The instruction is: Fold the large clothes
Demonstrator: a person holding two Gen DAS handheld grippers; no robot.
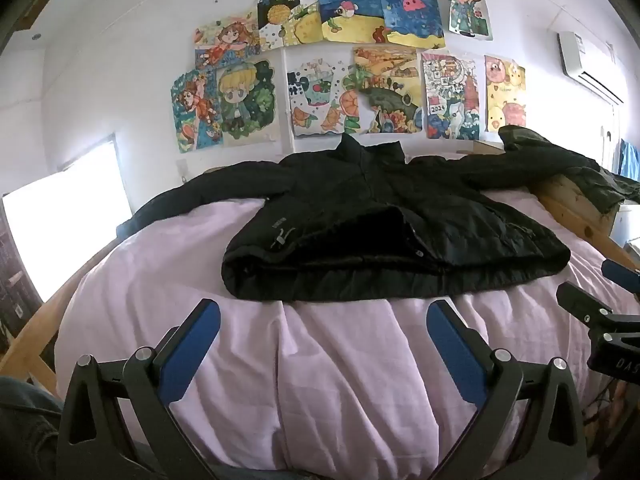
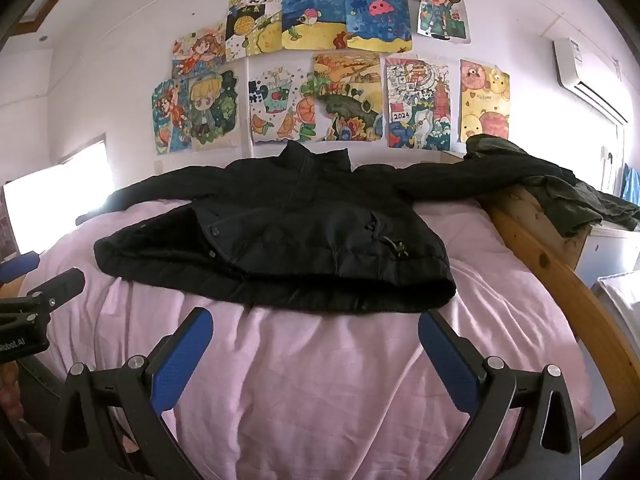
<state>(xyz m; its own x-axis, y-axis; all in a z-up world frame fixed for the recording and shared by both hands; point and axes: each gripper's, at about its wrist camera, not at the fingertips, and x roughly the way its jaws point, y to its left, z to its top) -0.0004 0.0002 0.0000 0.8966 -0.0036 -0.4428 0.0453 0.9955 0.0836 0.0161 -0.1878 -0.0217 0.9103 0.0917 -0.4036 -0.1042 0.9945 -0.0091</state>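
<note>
A black jacket [image 1: 384,220] lies flat on the pink bedsheet [image 1: 320,380], front up, collar toward the far wall, both sleeves spread out sideways. It also shows in the right wrist view [image 2: 288,248]. My left gripper [image 1: 324,320] is open and empty, hovering over the sheet just short of the jacket's hem. My right gripper [image 2: 316,328] is open and empty, also just short of the hem. The right gripper shows at the right edge of the left wrist view [image 1: 600,308]; the left gripper shows at the left edge of the right wrist view [image 2: 36,292].
The bed has a wooden frame [image 2: 560,272] along its right side. A dark green garment [image 2: 560,188] lies heaped on the frame's far right corner. Children's drawings [image 1: 340,60] cover the far wall. An air conditioner [image 1: 588,64] hangs at the upper right. A bright window [image 1: 68,216] is at the left.
</note>
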